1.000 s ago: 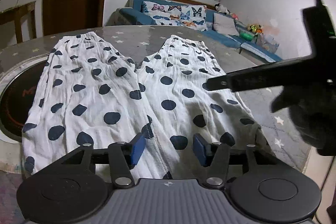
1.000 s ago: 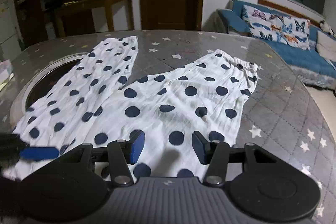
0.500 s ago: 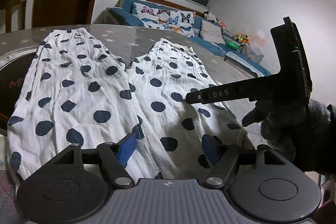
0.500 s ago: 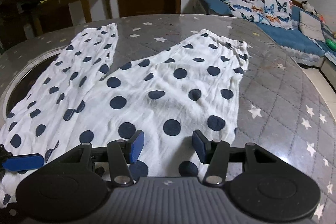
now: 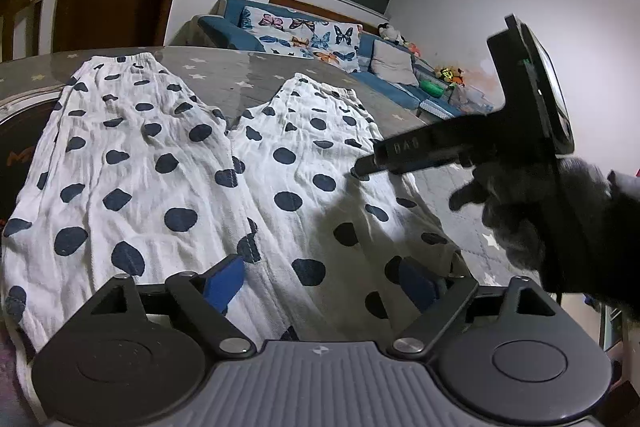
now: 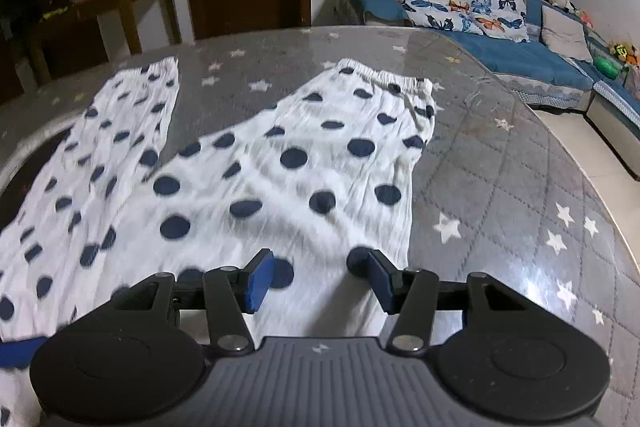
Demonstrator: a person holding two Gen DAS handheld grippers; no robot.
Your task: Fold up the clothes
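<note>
Wider now, left claw [image 5: 320,279] hovers over polka-dot trousers [image 5: 168,163].

The left gripper [image 5: 320,281] has a ribbed grey body, two round black discs, black linkage arms with silver screws, and blue pads [image 5: 222,281] on its fingers. The right gripper [image 6: 318,281] is built alike; from the left wrist view its black side bears pale lettering and a flat black panel. A dark knitted glove [image 5: 560,211] covers the hand on it.

Trousers [image 5: 208,187] flat on table [image 6: 500,187]; sofa [image 6: 500,39] behind table.
</note>
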